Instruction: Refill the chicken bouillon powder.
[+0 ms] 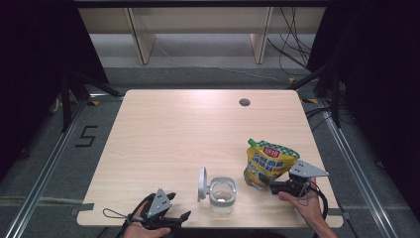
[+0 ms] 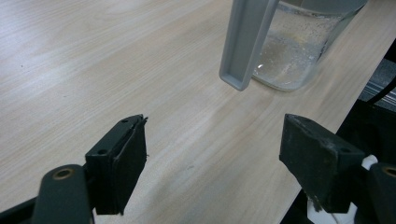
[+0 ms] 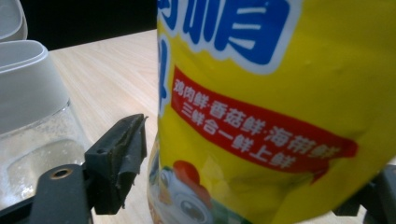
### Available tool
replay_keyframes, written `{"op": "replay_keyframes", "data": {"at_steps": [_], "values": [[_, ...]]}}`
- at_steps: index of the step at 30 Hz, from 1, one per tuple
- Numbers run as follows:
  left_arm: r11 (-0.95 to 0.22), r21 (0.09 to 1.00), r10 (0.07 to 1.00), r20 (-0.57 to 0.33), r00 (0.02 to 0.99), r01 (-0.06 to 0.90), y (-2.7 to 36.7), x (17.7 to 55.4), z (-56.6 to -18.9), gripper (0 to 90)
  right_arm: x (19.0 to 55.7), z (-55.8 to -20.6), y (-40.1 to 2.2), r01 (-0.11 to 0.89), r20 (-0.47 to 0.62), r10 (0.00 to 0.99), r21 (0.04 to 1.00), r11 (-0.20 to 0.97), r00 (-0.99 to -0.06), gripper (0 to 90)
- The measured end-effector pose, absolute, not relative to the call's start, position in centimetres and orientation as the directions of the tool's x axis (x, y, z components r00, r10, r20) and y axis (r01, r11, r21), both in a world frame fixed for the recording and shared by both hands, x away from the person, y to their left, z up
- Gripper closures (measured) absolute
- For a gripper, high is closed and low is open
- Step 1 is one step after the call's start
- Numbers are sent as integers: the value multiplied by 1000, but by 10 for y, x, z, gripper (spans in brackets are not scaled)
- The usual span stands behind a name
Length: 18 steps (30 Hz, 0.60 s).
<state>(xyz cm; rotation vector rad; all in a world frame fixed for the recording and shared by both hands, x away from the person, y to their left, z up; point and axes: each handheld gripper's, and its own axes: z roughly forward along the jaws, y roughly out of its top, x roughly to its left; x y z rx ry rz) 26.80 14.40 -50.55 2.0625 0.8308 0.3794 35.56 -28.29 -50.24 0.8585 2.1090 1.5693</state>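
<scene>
A yellow spouted seasoning pouch (image 1: 267, 163) with a green cap stands on the table at the front right. My right gripper (image 1: 268, 187) is open, its jaws on either side of the pouch's (image 3: 280, 107) lower part. A narrow gap shows between the left pad (image 3: 126, 154) and the pouch; the other pad is mostly hidden behind it. A clear glass jar (image 1: 221, 192) with a grey rim stands at the front centre, and its grey lid (image 1: 202, 183) is swung up on the left. My left gripper (image 1: 179, 218) is open and empty (image 2: 212, 144), low at the front edge, pointing toward the jar (image 2: 294, 51).
The wooden table (image 1: 198, 129) has a round cable hole (image 1: 244, 102) at the back right. The jar (image 3: 32, 140) stands just left of the pouch. The table's front edge runs close by both hands. Cables (image 1: 292, 44) lie on the floor beyond.
</scene>
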Motion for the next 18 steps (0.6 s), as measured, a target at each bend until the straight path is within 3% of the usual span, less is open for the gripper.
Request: {"op": "replay_keyframes", "data": {"at_steps": [18], "values": [[-403,810,678,-48,733,426,142,267,-507,223,362,-504,-280,209,54,658,965,160,-751,316]]}}
